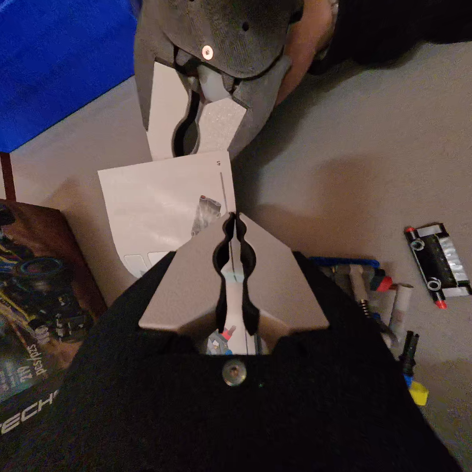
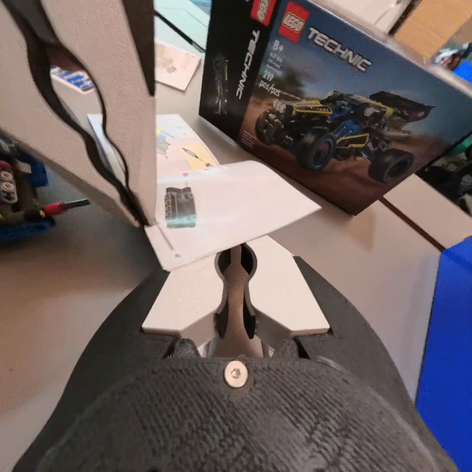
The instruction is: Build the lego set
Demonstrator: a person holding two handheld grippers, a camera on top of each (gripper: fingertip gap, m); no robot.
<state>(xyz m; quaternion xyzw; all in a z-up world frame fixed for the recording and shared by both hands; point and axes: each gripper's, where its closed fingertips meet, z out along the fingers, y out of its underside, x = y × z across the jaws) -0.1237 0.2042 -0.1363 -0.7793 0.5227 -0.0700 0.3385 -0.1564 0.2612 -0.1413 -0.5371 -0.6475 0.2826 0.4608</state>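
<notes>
A white page (image 1: 158,204) of an instruction booklet is lifted off the grey table, curving up from the open booklet (image 2: 178,143). My left gripper (image 1: 235,215) is shut, its tips meeting on the page's side edge. It also shows in the right wrist view (image 2: 144,224), coming down onto that edge. My right gripper (image 2: 238,246) is shut, with its tips hidden under the near edge of the page (image 2: 242,204). In the left wrist view the right gripper (image 1: 180,154) points toward me, tips behind the page's far edge.
A toy set box (image 2: 332,115) picturing a buggy stands beside the booklet, also in the left wrist view (image 1: 38,281). A blue bin (image 1: 51,63) is nearby. A black assembly with red pins (image 1: 436,263), a part-built model (image 1: 357,278) and a yellow piece (image 1: 419,393) lie on the table. Left tips to right tips: about 6 centimetres.
</notes>
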